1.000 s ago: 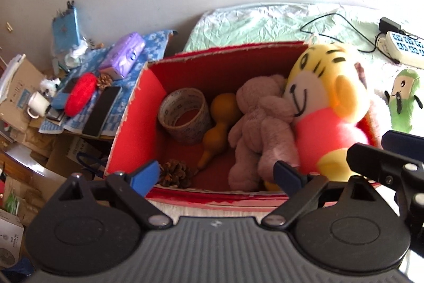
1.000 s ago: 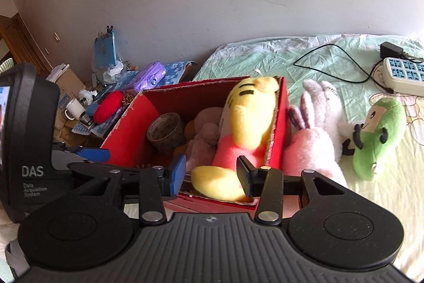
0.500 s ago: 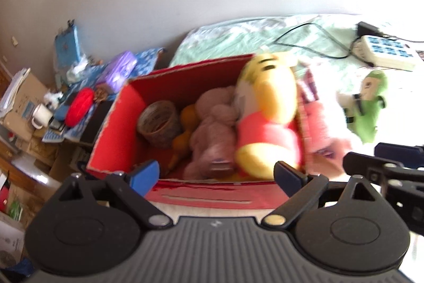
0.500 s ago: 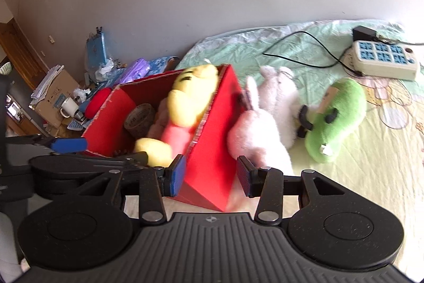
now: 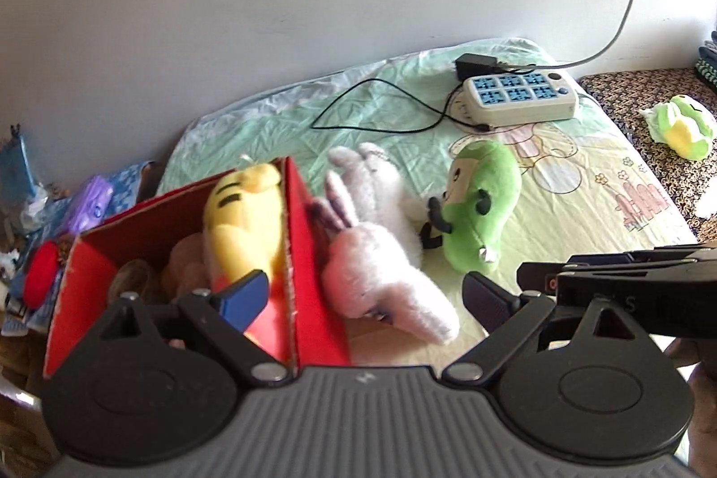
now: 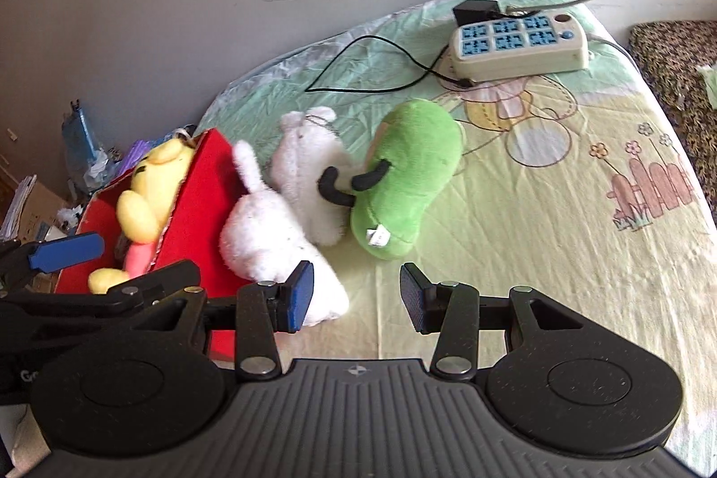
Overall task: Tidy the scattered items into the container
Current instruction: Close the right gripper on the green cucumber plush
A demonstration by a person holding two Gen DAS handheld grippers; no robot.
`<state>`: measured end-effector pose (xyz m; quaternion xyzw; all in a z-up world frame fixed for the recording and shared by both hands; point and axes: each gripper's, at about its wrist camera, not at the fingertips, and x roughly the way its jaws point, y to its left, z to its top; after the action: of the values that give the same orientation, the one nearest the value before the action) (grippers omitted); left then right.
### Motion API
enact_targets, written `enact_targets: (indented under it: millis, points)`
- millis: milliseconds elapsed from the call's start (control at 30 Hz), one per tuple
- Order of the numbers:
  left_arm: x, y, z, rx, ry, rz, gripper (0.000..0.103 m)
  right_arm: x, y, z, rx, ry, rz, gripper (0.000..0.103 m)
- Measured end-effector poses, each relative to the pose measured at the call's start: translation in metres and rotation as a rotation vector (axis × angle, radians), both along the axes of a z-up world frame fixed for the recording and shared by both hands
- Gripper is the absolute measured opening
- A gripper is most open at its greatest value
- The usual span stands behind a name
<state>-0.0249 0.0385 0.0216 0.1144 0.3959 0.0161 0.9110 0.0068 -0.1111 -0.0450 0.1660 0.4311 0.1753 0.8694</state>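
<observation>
Plush toys wait to be tidied: the yellow tiger (image 5: 244,218) sits in the red box (image 5: 313,290), the pink rabbit (image 6: 269,240) and green plush (image 6: 403,173) lie on the bed sheet (image 6: 560,254) beside it, so both the right gripper (image 6: 356,296) and left gripper (image 5: 365,292) hover spread and empty.

1. Left gripper (image 5: 365,294): seen from its own camera, its fingers reach toward twelve o'clock, jaws spread wide with nothing clamped.
2. Right gripper (image 6: 356,296): fingers likewise point toward twelve o'clock, jaws parted and empty.
3. The left one's blue-padded finger shows at nine o'clock in the right wrist view.
</observation>
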Motion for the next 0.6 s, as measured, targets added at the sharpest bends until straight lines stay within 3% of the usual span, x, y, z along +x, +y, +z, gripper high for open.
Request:
enact_targets:
  millis: [133,333,600]
  points:
    - [0.018,-0.017,-0.016,-0.025,0.026,-0.052,0.092,0.014,-0.02,-0.014,0.002,0.044,-0.058,0.046]
    - [0.035,-0.038,-0.035,0.011,0.017,-0.119,0.092,0.038,-0.042,-0.021,-0.007,0.062,-0.104,0.049]
    - [0.071,-0.05,-0.058,0.016,0.06,-0.138,0.094,0.083,-0.044,-0.015,0.046,0.082,-0.068,0.058]
